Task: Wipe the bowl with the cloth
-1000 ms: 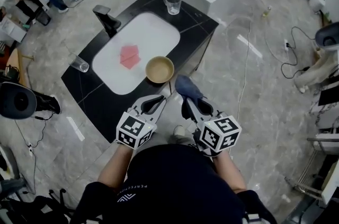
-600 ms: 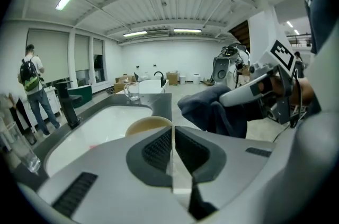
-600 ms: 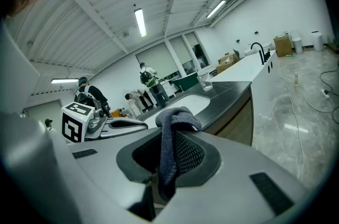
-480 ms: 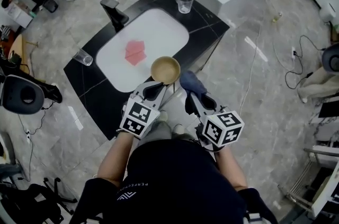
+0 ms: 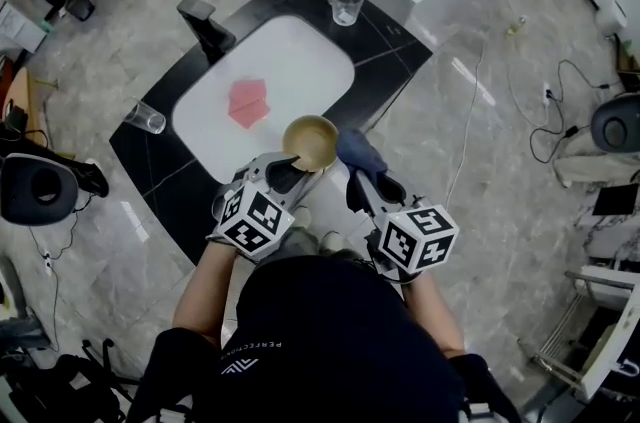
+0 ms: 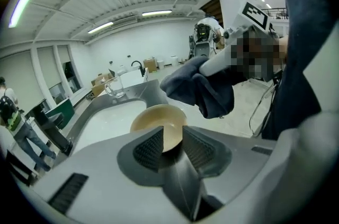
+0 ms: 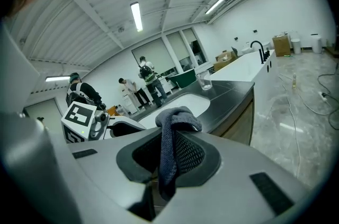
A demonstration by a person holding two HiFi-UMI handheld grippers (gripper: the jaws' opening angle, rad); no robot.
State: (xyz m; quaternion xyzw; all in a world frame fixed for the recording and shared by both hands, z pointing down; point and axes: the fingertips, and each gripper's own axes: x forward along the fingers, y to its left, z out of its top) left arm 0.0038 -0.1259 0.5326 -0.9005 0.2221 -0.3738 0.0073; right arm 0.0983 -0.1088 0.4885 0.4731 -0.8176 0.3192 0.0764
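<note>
Right gripper point(image 7: 168, 153): jaws clenched on the dark cloth point(image 7: 169, 121), just off the near edge of the surface point(image 5: 168, 179). Left gripper point(image 6: 170, 136): jaws have just been opening and stand apart, astride the rim of the bowl point(image 5: 311, 141) without pressing it. The bowl rests at the near edge, beside the cloth.

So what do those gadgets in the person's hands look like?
Pale grey plastic tools. The left claw and right claw each have two jaws lined with dark ribbed pads, and each carries a white cube printed with black square markers. The left claw's jaws have just been opening, the bowl rim showing between them. The person's top is dark and short-sleeved.
</note>
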